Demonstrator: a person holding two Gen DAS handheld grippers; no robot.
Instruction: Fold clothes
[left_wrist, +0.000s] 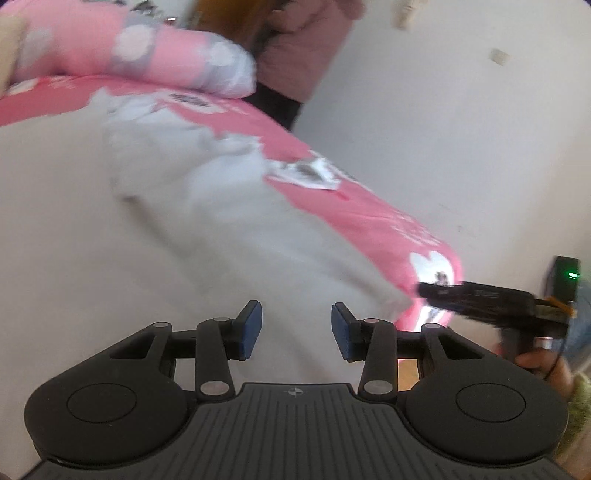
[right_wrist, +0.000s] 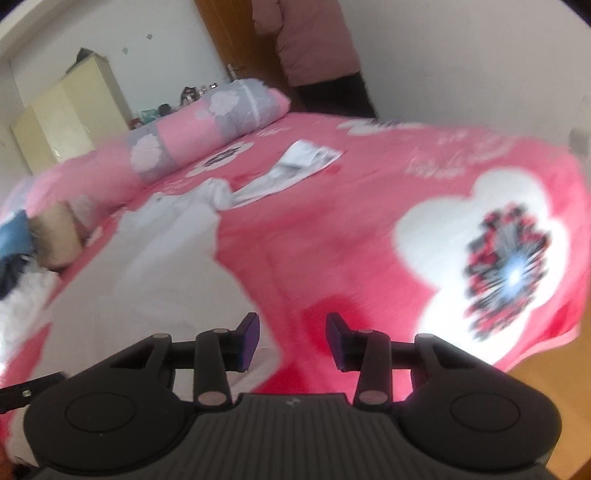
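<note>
1. The left gripper (left_wrist: 297, 328) has its fingers spread with nothing between them; the white garment (left_wrist: 192, 229) lies just beneath and runs off toward 11 o'clock.
2. The right gripper (right_wrist: 291, 339) is likewise parted and empty, over pink bedspread (right_wrist: 332, 240); the garment's edge sits at its 10 o'clock.
3. In the left view the bed's edge falls away at 3 o'clock.
4. A rolled quilt (right_wrist: 207, 129) lies at 11 o'clock; bare bedspread stretches toward 1 o'clock.
5. A person (right_wrist: 314, 44) stands at 12 o'clock.
</note>
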